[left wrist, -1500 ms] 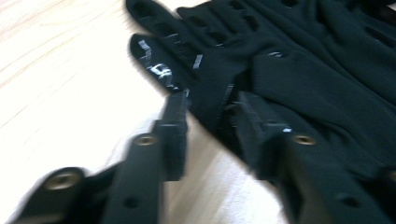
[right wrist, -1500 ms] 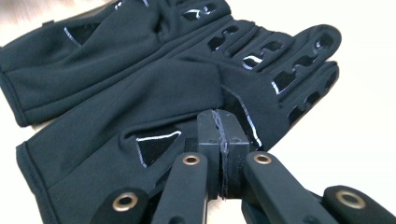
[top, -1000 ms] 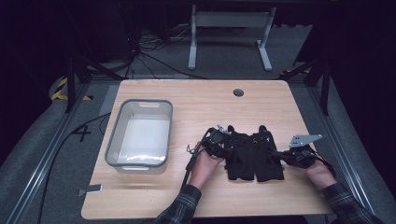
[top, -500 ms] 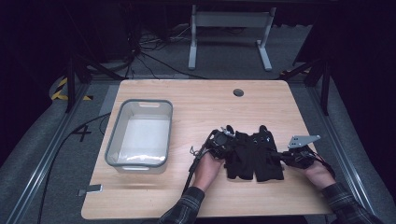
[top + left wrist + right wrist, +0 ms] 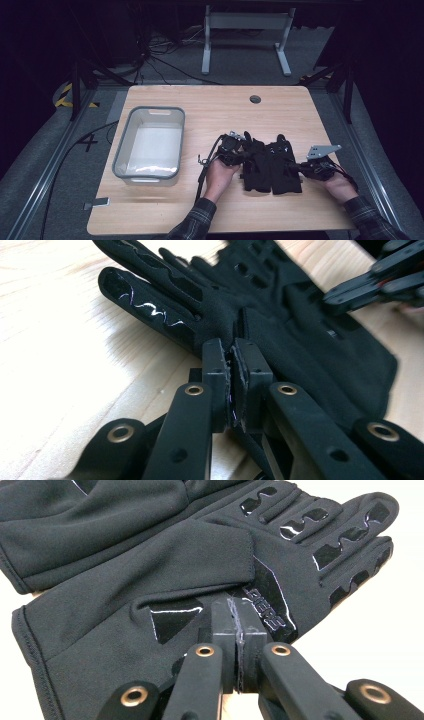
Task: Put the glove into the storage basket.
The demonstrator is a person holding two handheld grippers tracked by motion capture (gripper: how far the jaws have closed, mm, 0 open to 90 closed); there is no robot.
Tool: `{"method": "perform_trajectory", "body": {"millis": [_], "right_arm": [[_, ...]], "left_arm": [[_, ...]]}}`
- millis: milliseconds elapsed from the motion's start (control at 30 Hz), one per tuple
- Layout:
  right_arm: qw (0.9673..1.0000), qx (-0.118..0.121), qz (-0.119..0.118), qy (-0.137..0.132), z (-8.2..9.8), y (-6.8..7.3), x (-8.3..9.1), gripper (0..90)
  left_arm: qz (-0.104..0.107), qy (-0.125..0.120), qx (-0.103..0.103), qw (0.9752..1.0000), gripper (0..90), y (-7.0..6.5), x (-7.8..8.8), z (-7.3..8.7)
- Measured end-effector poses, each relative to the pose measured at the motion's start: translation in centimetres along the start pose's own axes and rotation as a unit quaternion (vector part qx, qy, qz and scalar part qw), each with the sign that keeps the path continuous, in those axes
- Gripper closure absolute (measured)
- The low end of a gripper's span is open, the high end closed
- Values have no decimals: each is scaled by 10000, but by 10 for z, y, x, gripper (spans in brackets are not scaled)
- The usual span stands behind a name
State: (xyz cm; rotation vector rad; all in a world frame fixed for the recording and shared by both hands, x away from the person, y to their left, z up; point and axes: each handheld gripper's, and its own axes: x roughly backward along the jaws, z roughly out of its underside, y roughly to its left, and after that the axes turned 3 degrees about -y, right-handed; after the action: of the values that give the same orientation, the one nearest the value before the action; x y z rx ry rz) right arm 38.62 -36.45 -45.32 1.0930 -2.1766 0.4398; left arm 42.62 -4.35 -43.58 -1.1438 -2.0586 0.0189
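Observation:
Two black gloves lie side by side, palms down, on the wooden table [image 5: 210,107]. My left gripper [image 5: 245,156] reaches in from the left and is shut on the edge of the left glove [image 5: 257,170]. Its jaws have just been closing, with a fold of that glove [image 5: 280,325] pinched at the gripper's tips [image 5: 232,370]. My right gripper [image 5: 299,170] comes in from the right and is shut on the side edge of the right glove [image 5: 285,172]. In the right gripper view that glove's fabric [image 5: 150,570] puckers where the tips [image 5: 235,617] meet.
A clear plastic bin [image 5: 121,155] with a grey rim stands at the table's left. A round cable hole [image 5: 255,99] sits near the far edge. The other gripper [image 5: 380,280] shows at the top right of the left gripper view. Metal rails flank the table.
The left hand has shifted slightly at the left glove's edge. The right hand and both gloves lie where they were.

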Motion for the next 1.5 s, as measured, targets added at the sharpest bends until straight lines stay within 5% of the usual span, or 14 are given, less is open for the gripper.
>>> {"method": "perform_trajectory", "body": {"millis": [367,667,1033,1500], "right_arm": [[9999,63,-84,13,-7,5,-7,900],[9998,128,-140,29,-11,8,-11,900],[9998,122,-123,15,-11,8,-12,900],[9996,181,-201,3,-18,13,-20,900]], "left_arm": [[301,-164,101,9994,847,1,15,-6],[-115,26,129,9998,847,5,24,-4],[32,250,108,9996,844,1,15,-2],[332,-128,76,9993,840,-6,18,-14]]}}
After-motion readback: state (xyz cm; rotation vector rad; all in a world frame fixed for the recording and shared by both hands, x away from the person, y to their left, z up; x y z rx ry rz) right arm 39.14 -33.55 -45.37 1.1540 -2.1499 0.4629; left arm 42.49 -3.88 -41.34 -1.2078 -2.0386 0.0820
